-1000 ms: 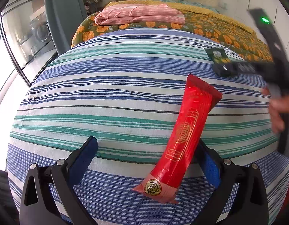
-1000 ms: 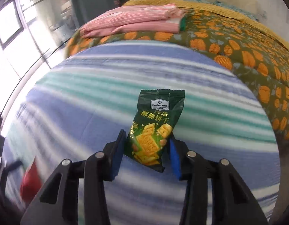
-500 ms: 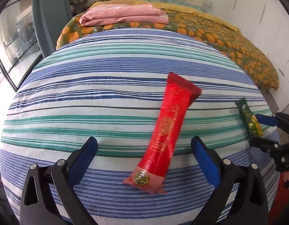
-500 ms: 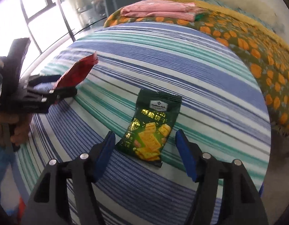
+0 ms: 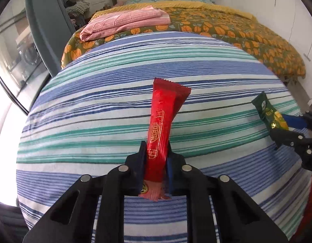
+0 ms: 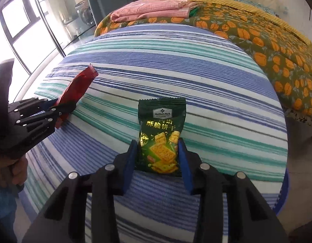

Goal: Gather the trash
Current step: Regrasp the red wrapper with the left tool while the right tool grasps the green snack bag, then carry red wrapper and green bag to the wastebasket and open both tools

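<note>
A long red snack wrapper [image 5: 162, 109] stands up off the striped bed sheet [image 5: 95, 111], and my left gripper [image 5: 156, 147] is closing, its blue pads pressed on the wrapper's lower part. The same wrapper [image 6: 77, 87] and left gripper [image 6: 61, 107] show at the left of the right wrist view. My right gripper [image 6: 158, 143] is closing too, both pads against the sides of a green cracker packet [image 6: 162, 121] held upright. In the left wrist view that packet [image 5: 269, 113] and the right gripper [image 5: 281, 128] sit at the far right.
A folded pink cloth [image 5: 125, 23] lies on the orange-flowered quilt [image 5: 237, 30] at the head of the bed. Glass doors [image 5: 10, 60] run along the left side. A person's hand [image 6: 16, 170] holds the left gripper's handle.
The left jaws went from wide open around the lying red wrapper to closed on it, raising it. The right jaws widened around the green packet, then closed on it again near the bed's right edge.
</note>
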{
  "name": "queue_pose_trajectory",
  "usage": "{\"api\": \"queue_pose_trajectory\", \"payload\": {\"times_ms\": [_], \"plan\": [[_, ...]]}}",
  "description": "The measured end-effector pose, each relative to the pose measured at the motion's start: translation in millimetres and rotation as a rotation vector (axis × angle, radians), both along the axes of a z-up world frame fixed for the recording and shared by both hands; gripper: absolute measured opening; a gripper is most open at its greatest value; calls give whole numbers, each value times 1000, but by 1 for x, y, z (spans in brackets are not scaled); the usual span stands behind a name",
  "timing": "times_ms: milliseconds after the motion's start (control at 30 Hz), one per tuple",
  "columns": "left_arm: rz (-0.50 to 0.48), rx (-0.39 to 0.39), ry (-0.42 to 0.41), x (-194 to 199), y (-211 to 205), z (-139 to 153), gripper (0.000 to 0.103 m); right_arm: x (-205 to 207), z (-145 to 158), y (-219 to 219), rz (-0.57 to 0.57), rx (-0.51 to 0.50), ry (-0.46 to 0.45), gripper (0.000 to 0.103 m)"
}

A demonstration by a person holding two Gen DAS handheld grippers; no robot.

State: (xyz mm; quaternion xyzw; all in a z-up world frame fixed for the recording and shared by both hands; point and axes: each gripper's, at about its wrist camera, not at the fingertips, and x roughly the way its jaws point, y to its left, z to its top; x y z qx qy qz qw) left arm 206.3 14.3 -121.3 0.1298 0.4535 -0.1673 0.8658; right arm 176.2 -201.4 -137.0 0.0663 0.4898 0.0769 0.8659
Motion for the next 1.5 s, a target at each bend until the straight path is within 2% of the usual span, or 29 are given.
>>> {"api": "queue_pose_trajectory", "payload": {"times_ms": [200,433,533,667,800,933,1100,1367,1400,1433,1467,1500], "plan": [[-34,-114,24,-39,-15,11,11,-37,13,-29,-26,147,-28,39],[-150,-180,43,-99,-70,20,9,-105,22,-89,-116,275,-58,39],[-224,-202,46,-123,-104,29,9,-139,26,-133,-199,282,-84,39],[-333,-241,62,-151,-159,43,9,-178,20,-204,-340,229,-87,39],[-423,-271,101,-174,-222,45,9,-195,9,-261,-450,223,-83,39],[-477,-249,148,-188,-289,28,9,-195,-6,-303,-503,246,-81,39],[-483,-167,205,-181,-363,-22,9,-181,-43,-349,-549,308,-49,39],[-442,-90,273,-150,-430,-101,11,-160,-101,-398,-629,458,22,41],[-438,-86,273,-146,-434,-107,12,-158,-109,-403,-636,484,34,46],[-427,-74,268,-141,-438,-113,25,-154,-119,-408,-637,512,49,60],[-417,-66,267,-136,-440,-118,46,-153,-127,-412,-647,535,69,67],[-409,-65,262,-134,-441,-119,56,-154,-132,-415,-670,532,75,75]]}}
